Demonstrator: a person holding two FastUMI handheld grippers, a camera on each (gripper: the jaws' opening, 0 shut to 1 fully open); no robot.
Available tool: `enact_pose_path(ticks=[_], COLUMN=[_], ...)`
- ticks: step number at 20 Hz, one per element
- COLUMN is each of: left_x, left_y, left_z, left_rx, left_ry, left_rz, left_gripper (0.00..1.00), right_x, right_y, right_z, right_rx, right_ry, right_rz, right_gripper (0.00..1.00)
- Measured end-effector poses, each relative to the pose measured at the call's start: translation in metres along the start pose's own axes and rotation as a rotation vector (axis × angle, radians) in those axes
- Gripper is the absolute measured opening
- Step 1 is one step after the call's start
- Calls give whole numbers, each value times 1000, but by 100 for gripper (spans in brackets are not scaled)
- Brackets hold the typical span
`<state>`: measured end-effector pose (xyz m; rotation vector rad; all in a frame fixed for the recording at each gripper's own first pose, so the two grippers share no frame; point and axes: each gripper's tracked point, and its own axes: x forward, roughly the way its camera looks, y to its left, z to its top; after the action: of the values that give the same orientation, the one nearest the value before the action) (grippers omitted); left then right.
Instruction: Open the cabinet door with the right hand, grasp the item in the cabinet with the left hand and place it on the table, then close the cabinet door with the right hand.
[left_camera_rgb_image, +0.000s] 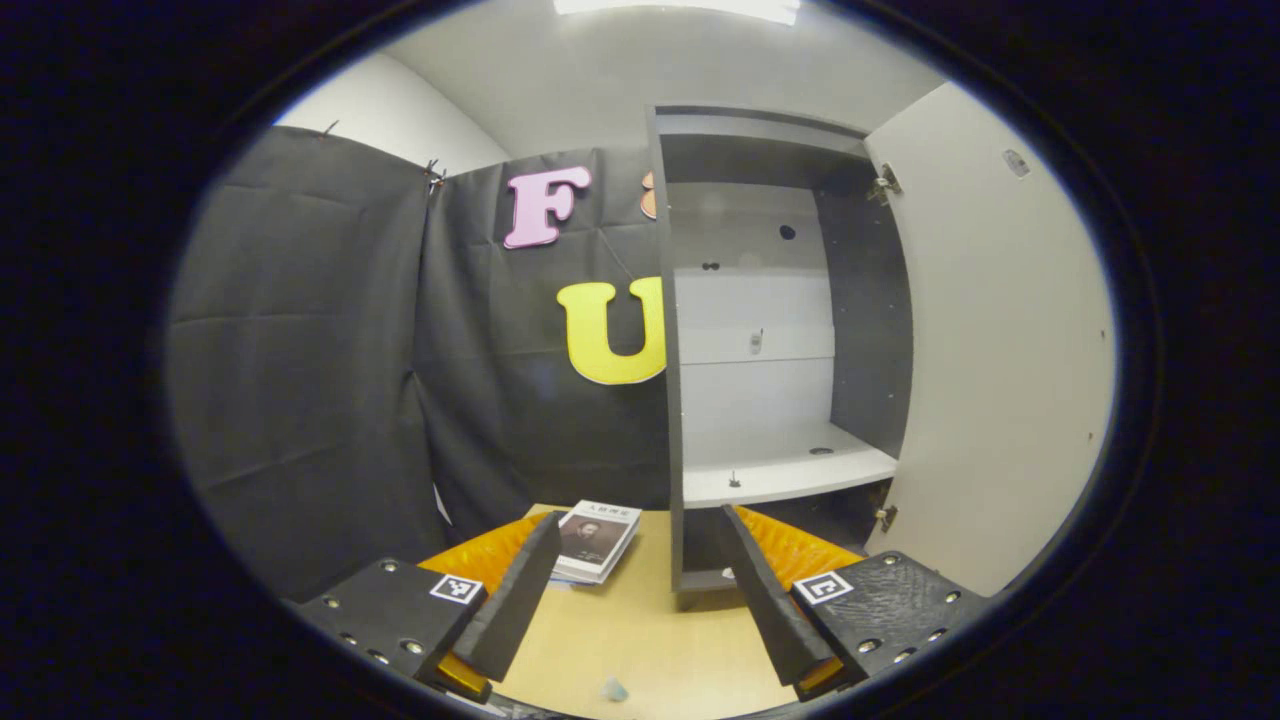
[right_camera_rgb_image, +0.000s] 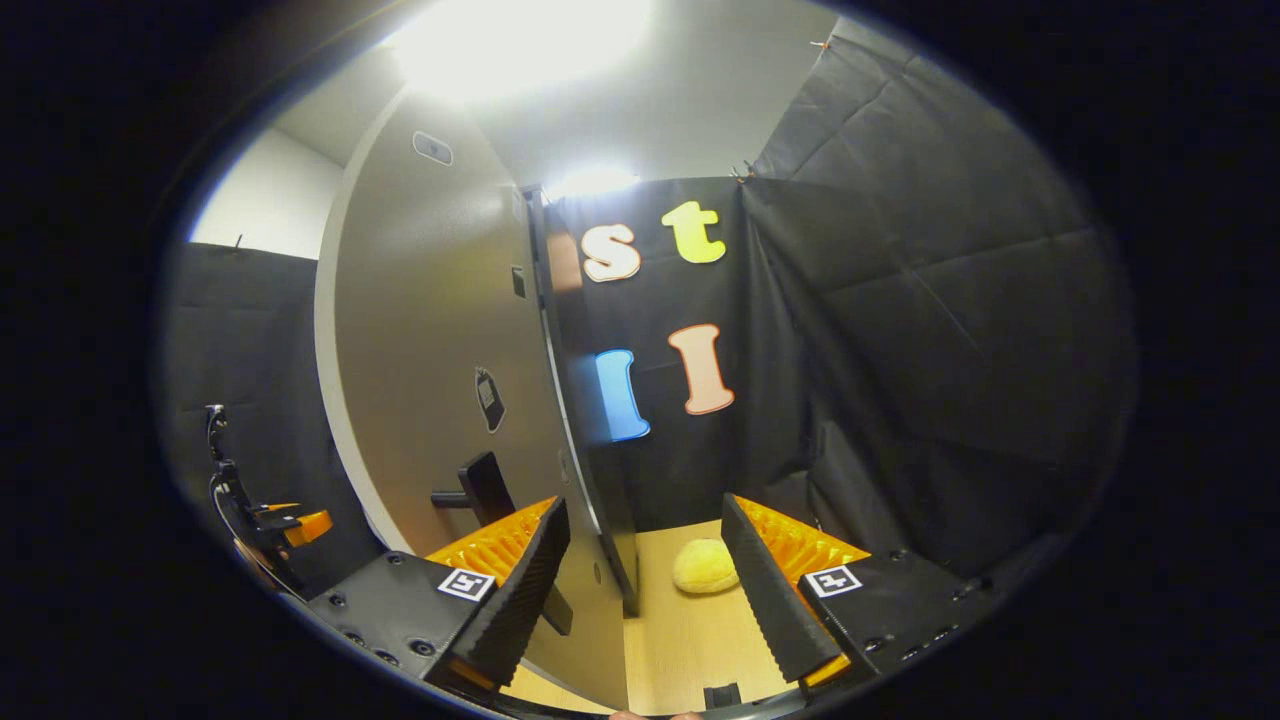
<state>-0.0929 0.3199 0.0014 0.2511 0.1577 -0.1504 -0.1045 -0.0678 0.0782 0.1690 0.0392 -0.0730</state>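
Note:
In the left gripper view the cabinet (left_camera_rgb_image: 870, 330) stands with its door (left_camera_rgb_image: 1000, 350) swung wide to the right. Its white shelf (left_camera_rgb_image: 790, 470) shows bare. A book (left_camera_rgb_image: 597, 540) lies flat on the wooden table (left_camera_rgb_image: 640, 640), just left of the cabinet. My left gripper (left_camera_rgb_image: 640, 518) is open above the table, a little short of the book and touching nothing. In the right gripper view the door (right_camera_rgb_image: 440, 350) shows its outer face and dark handle (right_camera_rgb_image: 480, 490). My right gripper (right_camera_rgb_image: 645, 505) is open, and the door's free edge stands in the gap, close to the left finger (right_camera_rgb_image: 520, 590).
A yellow soft lump (right_camera_rgb_image: 705, 567) rests on the table (right_camera_rgb_image: 680, 640) beyond the door's edge. Black cloth walls close in the booth on the left and right. The left gripper (right_camera_rgb_image: 265, 525) shows at the far left of the right gripper view.

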Motion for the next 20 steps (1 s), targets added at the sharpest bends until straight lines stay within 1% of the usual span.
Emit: enact_pose_path(ticks=[2, 5, 7, 9, 10, 13, 15, 18, 20], left_x=[7, 17, 22, 25, 26, 30, 31, 30, 27], left_y=[24, 38, 43, 49, 52, 64, 77, 93, 96], left_z=[4, 7, 1, 0, -3, -12, -19, -32, -42], left_rx=[53, 100, 82, 55, 42, 12, 10, -1, -29], left_ry=[-21, -58, -58, -60, -57, -43, -36, -25, -16], left_rz=[-8, -60, -100, -135, -151, -186, -191, -175, -184], left_gripper=[96, 96, 96, 97, 96, 96, 97, 97, 97], right_x=[-3, -10, -13, -15, -14, -13, -11, 4, 12], right_y=[3, 18, 36, 57, 67, 101, 131, 157, 173], right_z=[-1, -4, -7, -13, -15, -23, -30, -34, -37], right_rx=[3, 0, 11, 17, 20, 35, 51, 14, -13], right_ry=[-12, -25, -27, -25, -27, -18, 4, 1, 6], right_rz=[-53, -105, -124, -129, -130, -113, -67, -41, -19], right_gripper=[97, 97, 96, 96, 96, 96, 96, 96, 96])
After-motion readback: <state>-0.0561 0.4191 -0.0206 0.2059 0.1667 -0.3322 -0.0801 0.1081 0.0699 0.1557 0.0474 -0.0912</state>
